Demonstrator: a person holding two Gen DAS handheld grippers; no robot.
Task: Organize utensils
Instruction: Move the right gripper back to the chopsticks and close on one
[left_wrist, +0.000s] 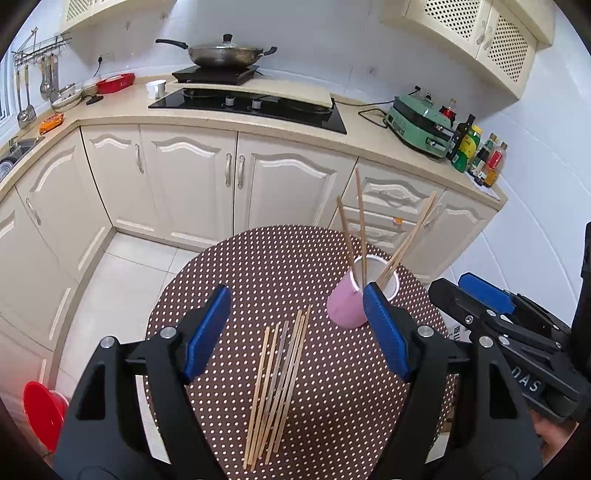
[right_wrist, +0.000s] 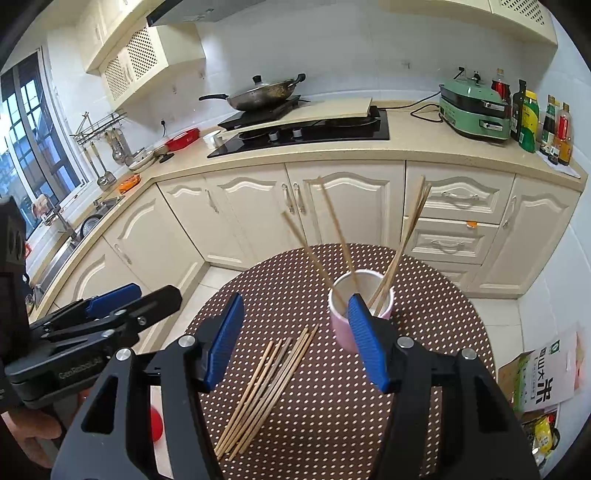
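Observation:
Several wooden chopsticks (left_wrist: 277, 384) lie bundled on the round brown polka-dot table (left_wrist: 325, 406), and they show in the right wrist view too (right_wrist: 264, 387). A pink cup (left_wrist: 349, 304) stands upright on the table, right of the bundle, with several chopsticks leaning in it; it also shows in the right wrist view (right_wrist: 345, 325). My left gripper (left_wrist: 295, 295) is open and empty, above the loose bundle. My right gripper (right_wrist: 295, 302) is open and empty, above the bundle and the cup. Each gripper shows in the other's view, the right (left_wrist: 476, 295) and the left (right_wrist: 140, 299).
Cream kitchen cabinets (left_wrist: 192, 173) and a counter with a hob (left_wrist: 255, 107), a wok (left_wrist: 225, 53), a green appliance (left_wrist: 421, 125) and bottles (left_wrist: 476, 151) run behind the table. A red bowl (left_wrist: 44, 410) sits on the floor left. A rice bag and box (right_wrist: 543, 384) lie right.

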